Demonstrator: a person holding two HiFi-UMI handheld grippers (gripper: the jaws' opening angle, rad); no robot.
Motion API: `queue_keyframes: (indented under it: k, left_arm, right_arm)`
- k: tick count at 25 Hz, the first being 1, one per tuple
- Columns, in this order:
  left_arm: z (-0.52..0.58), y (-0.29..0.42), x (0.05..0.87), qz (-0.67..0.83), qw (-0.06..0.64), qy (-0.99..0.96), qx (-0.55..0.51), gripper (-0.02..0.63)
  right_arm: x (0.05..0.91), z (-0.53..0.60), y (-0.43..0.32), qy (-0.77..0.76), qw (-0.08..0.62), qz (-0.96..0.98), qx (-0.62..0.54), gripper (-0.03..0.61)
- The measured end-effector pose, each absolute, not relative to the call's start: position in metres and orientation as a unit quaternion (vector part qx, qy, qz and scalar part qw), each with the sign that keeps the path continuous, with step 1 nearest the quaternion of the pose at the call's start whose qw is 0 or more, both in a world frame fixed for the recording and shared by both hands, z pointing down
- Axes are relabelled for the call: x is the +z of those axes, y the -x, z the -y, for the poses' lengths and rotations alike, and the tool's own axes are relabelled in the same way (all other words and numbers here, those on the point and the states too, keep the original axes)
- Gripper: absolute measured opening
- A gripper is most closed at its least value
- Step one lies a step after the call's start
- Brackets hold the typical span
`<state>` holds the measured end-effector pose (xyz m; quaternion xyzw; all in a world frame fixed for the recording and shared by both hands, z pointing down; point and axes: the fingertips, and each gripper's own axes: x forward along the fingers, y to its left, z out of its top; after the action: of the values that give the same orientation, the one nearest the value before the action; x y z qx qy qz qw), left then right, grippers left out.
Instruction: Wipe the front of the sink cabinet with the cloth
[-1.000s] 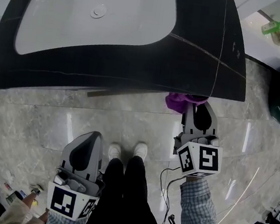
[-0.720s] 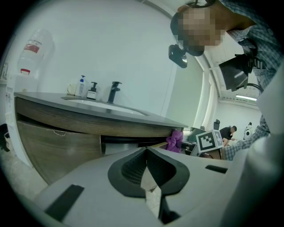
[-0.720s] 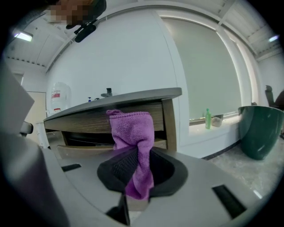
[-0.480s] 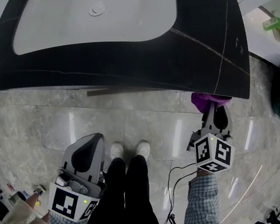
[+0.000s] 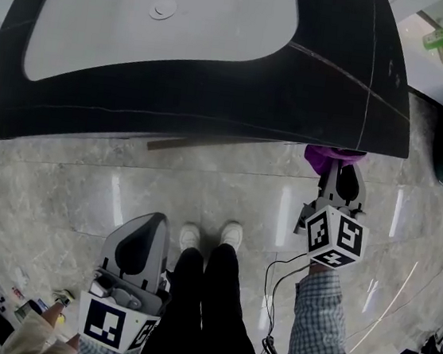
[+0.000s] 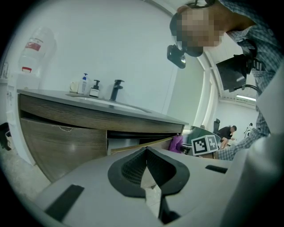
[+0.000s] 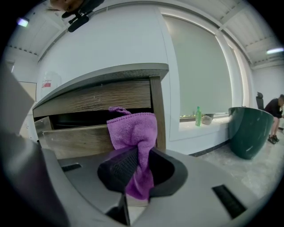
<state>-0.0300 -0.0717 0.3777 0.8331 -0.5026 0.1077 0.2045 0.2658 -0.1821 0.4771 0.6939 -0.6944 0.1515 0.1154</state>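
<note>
Right tongs (image 7: 138, 166) pinch purple microfibre cloth (image 7: 133, 128) at wooden sink cabinet front (image 7: 88, 99), right end; left tongs (image 6: 146, 165) closed, empty. Wiping probably underway, remainder unclear.

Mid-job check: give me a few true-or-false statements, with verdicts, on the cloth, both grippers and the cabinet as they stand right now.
1. The right gripper is shut on the purple cloth. True.
2. The left gripper holds a second cloth. False: its jaws are shut with nothing between them.
3. The cloth is at the left end of the cabinet. False: it is by the cabinet's right end, at the upright edge board.
4. A green bottle stands on the window ledge to the right of the cabinet. True.
</note>
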Motion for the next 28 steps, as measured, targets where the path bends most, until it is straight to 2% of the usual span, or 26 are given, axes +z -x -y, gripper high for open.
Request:
queue_keyframes:
  k: [28]
  left_arm:
    - [0.04,0.108,0.381,0.552,0.203,-0.803,0.094,0.011]
  right_arm:
    - [0.476,0.159,-0.123,-0.631,0.099,0.75,0.172,0.074]
